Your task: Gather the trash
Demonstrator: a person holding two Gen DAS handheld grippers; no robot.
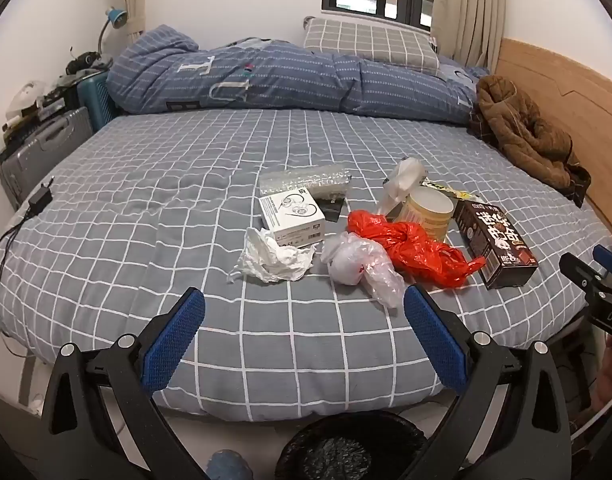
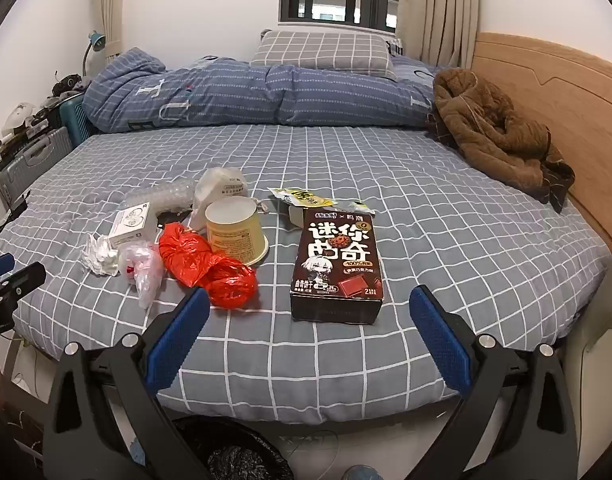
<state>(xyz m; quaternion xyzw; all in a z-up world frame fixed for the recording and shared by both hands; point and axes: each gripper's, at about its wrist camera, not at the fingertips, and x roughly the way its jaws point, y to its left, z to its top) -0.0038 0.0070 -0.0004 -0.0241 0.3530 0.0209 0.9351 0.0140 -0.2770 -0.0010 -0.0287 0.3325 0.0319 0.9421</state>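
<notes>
Presently, left claw [image 1: 304,304] and right claw [image 2: 310,306] both gape, empty. Mid-frame on bed [image 2: 446,216]: one cookie box [image 2: 338,264], one red bag [image 2: 206,264], one cup [image 2: 234,232]. Black bin [image 1: 346,448] cut off at bottom edge.

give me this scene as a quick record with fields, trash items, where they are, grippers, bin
surface: bed with grey checked sheet
trash: crumpled tissue, clear plastic bag, red plastic bag, white earphone box, bubble wrap, yellow cup lying upside down, brown cookie box
left gripper: open, empty
right gripper: open, empty, facing the cookie box
bin: black-lined trash can on the floor by the bed edge
</notes>
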